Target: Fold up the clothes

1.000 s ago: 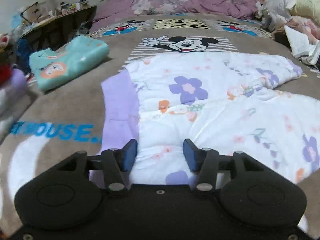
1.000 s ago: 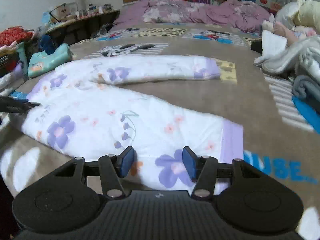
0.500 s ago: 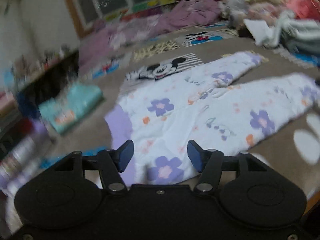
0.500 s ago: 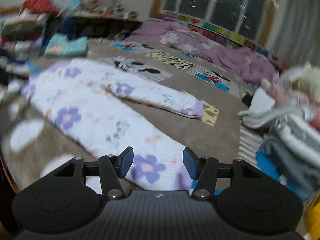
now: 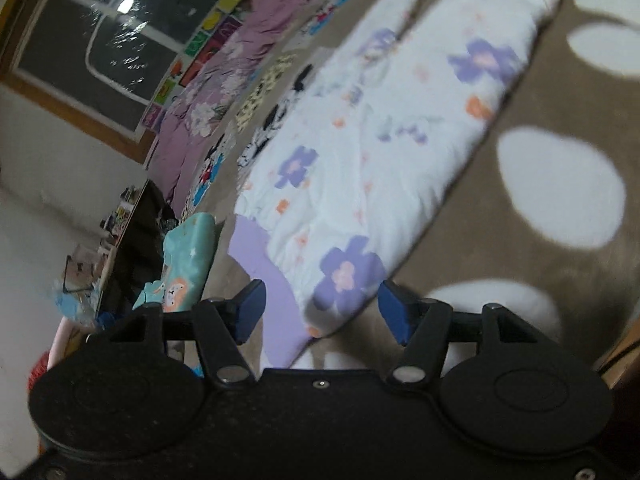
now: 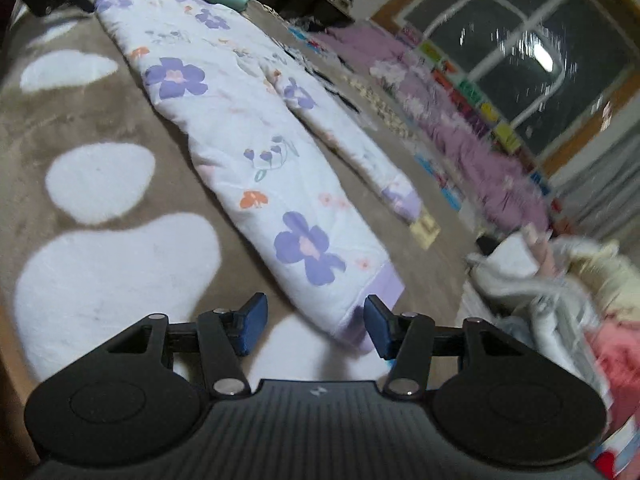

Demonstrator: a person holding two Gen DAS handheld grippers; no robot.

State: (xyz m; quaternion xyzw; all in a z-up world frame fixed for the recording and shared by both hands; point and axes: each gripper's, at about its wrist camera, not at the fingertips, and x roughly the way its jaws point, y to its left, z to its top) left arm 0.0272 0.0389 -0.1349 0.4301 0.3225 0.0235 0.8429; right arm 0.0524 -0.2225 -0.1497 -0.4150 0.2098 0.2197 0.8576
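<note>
The white quilted pyjama trousers printed with purple and orange flowers and trimmed in lilac (image 5: 384,152) lie spread flat on the brown plush blanket with white paw-shaped patches (image 5: 560,184) that covers the bed. Their long axis runs along the blanket's near edge, from the lilac waistband in front of the left gripper (image 5: 322,310) to the lilac leg cuffs in front of the right gripper (image 6: 312,322).

In the left wrist view the waistband's near corner sits just ahead of the gap between the blue pads, slightly left of centre, with the pads spread wide and nothing between them. In the right wrist view the near leg's cuff (image 6: 372,300) lies just ahead of the right-hand pad, and these tongs also stand wide apart and empty. The far leg angles away toward the blanket's far side, its cuff well apart from either gripper.

So each end has its own nearer hand: left for the waist, right for the near cuff. A lengthwise fold would likely begin with both closing on those ends.

A folded teal garment with a cartoon print (image 5: 188,264) rests near the blanket's left edge, beyond the waistband
</note>
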